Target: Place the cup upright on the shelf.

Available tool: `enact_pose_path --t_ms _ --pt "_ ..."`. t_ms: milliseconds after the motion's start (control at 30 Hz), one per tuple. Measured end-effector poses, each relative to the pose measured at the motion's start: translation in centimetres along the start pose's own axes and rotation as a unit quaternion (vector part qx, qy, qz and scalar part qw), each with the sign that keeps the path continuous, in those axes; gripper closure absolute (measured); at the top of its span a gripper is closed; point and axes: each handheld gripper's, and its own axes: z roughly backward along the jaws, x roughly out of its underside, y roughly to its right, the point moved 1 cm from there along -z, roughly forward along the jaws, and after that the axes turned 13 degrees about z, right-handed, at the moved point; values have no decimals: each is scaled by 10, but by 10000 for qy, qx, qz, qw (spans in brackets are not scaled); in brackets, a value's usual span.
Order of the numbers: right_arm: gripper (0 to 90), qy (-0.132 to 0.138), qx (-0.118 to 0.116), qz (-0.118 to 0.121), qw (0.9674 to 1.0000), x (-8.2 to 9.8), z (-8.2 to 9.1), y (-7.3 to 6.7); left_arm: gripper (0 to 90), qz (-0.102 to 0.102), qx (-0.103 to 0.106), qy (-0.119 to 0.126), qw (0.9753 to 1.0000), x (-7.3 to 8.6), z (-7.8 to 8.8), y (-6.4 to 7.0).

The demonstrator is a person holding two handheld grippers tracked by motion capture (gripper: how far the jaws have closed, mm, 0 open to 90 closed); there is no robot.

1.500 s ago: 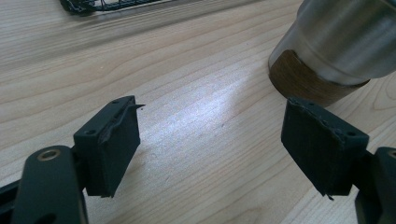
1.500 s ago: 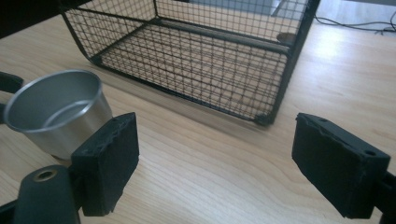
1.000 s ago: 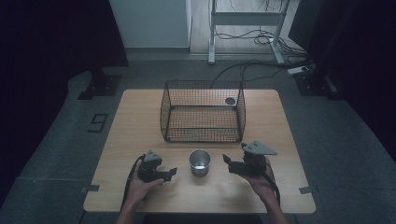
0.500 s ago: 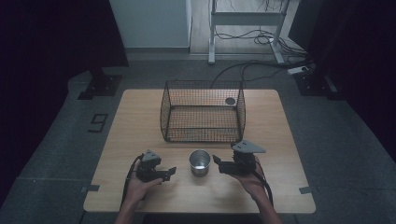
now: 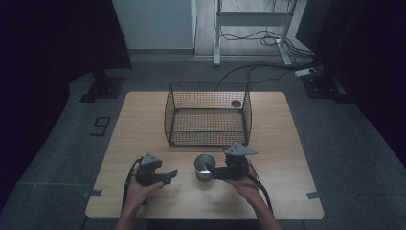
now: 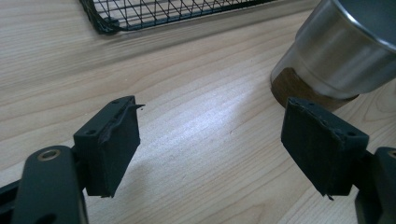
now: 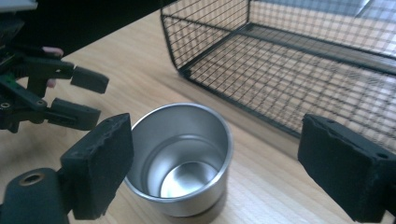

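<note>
Steel cup [image 5: 205, 166] stood upright on the wooden table [image 5: 287, 191], near the front edge, roughly centred, mouth up and nothing inside it as seen in the right gripper view [image 7: 180, 158]. In the left gripper view its lower wall showed a dark brown band at the base [image 6: 334, 58].

Right gripper [image 5: 209, 170] lay just to the cup's right in the high view, tips reaching the cup's rim. Its jaws had just been opening; in the right gripper view [image 7: 215, 172] they stood spread wide, the cup partly btwn them, near the left pad but not clamped by either.

Left gripper [image 5: 171, 175] sat on the cup's other side, a bit apart from it, pointing toward it. Jaws spread, w/ only bare tabletop btwn the pads [image 6: 210, 154]; cup off to the upper right of that view.

Behind the cup, toward the table's far side, stood a black wire basket [image 5: 208, 139], open-topped, w/ a small dark round thing [image 5: 236, 103] near its far right corner; couldn't tell what it was.
</note>
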Motion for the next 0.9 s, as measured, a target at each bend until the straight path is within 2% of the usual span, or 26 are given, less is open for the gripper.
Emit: enact_pose_path --t_ms 233,633,900 --pt "52 -105 -114 12 9999 2 -14 -7 198 -12 11 -7 10000 0 0 1" --pt "10 -277 -240 192 9991 6 -37 -21 198 -18 9 -19 10000 1 -1 1" --pt "3 -378 -175 326 9986 13 -49 -25 198 -51 13 -66 10000 1 -3 2"
